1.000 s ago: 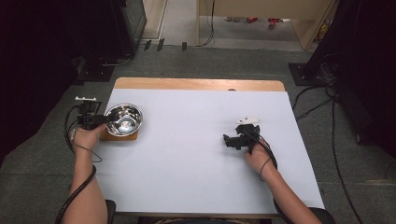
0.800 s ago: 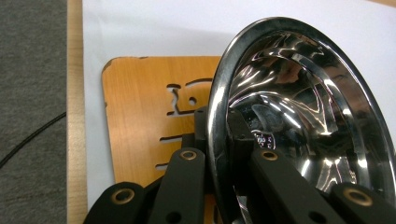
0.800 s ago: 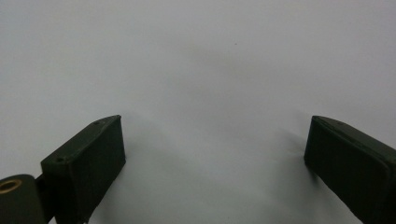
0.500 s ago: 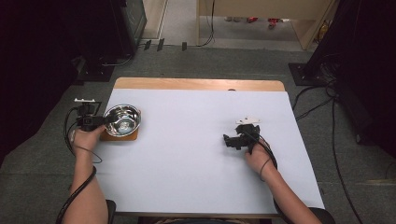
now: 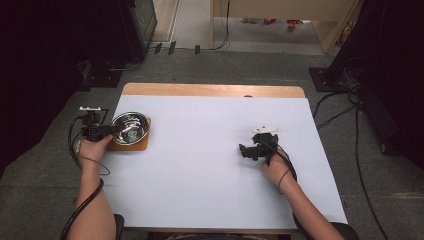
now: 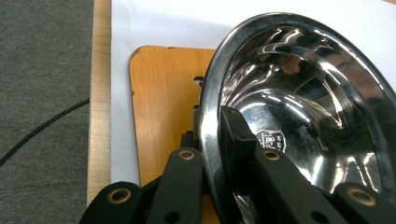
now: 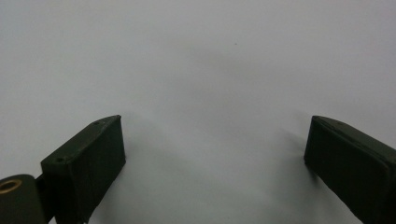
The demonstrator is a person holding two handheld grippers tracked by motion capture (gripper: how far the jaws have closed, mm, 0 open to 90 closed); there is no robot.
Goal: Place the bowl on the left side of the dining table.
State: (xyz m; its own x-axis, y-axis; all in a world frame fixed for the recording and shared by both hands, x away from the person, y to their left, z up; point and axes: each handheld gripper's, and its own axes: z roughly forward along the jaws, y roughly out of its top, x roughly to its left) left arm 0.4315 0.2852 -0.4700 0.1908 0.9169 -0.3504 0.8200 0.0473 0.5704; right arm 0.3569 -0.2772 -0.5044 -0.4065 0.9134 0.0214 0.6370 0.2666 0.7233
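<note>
Steel bowl sits on a wooden board at the table's left edge. Left gripper pinches its near rim, one jaw inside, one outside. Right gripper rests spread over bare white cover, well apart. Judged step: bowl gripped, not yet moved. Next move calls for a level lift clear of the board.
</note>
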